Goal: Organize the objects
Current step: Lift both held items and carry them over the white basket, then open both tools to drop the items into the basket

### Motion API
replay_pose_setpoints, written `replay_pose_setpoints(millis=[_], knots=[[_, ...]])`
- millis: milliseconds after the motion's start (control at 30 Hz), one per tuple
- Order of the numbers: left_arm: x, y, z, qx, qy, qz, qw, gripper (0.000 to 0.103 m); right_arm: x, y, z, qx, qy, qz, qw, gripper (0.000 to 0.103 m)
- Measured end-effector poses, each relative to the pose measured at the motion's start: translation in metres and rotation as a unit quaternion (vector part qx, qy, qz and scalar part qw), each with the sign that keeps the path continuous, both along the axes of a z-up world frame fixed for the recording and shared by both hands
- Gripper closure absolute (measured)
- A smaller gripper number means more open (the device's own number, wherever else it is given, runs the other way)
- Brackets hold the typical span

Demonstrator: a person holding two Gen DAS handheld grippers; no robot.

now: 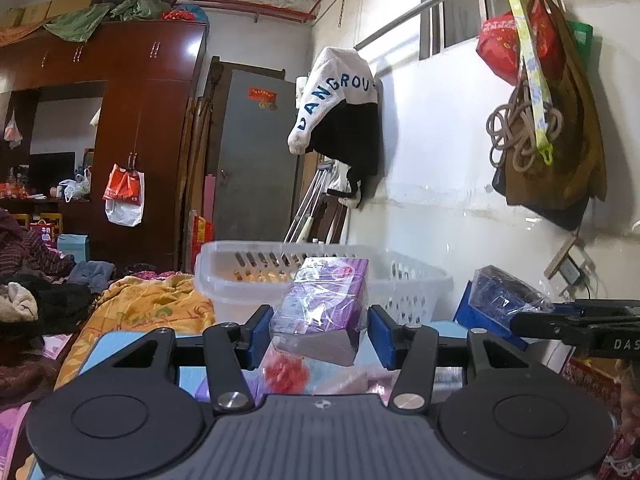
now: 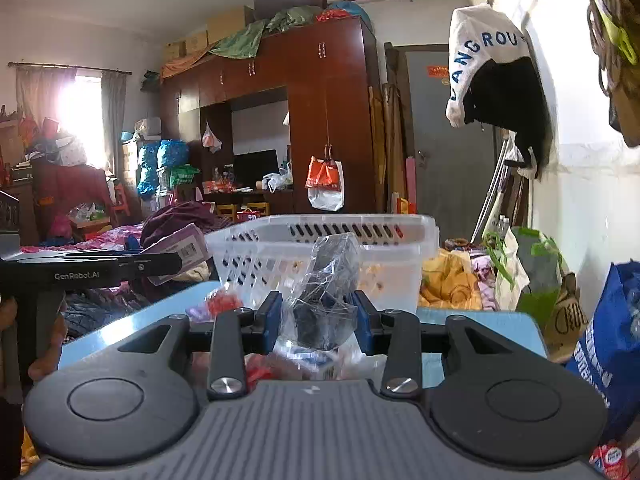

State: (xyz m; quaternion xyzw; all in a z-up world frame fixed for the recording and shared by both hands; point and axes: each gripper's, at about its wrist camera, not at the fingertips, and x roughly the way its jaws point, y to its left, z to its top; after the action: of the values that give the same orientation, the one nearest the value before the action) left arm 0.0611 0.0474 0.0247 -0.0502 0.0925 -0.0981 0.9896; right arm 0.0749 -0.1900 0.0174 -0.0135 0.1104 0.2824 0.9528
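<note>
The left gripper [image 1: 318, 330] is clamping a purple wrapped pack [image 1: 320, 304], holding it raised above the light blue table [image 1: 120, 344]. The right gripper [image 2: 316, 322] is clamping a dark item in clear plastic wrap [image 2: 326, 292] over the same table. Loose packets [image 2: 280, 364] are lying below. Just beyond, a white slotted basket [image 1: 404, 280] is sitting at the table's far edge.

Both views sharp at centre, strong fisheye bend and dark vignette at corners. Right wrist view: far-left window [image 2: 86, 120] blown out, glare washing curtains. Left wrist view: even indoor light, sheen on wardrobe [image 1: 160, 92]; jacket [image 1: 340, 112] casts soft wall shadow.
</note>
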Motion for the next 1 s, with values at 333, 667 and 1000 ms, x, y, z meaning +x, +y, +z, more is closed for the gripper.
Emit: replay_pose_setpoints(millis=[333,667,1000], knots=[[0.042,-0.004,0.038,0.009,0.006,0.019,0.9998,0.048,0.047,0.017,0.033,-0.007,0.012,0.014,1.0,0.062],[0.124,-0.01,0.042,0.022,0.069,0.06,0.9955,0.047,0.106,0.056,0.038,-0.055,0.039,-0.027,0.997,0.062],[0.127,-0.007,0.034,0.032,0.083,0.081,0.9928,0.019,0.098,0.055,0.021,-0.061,0.024,-0.045,0.997,0.009]])
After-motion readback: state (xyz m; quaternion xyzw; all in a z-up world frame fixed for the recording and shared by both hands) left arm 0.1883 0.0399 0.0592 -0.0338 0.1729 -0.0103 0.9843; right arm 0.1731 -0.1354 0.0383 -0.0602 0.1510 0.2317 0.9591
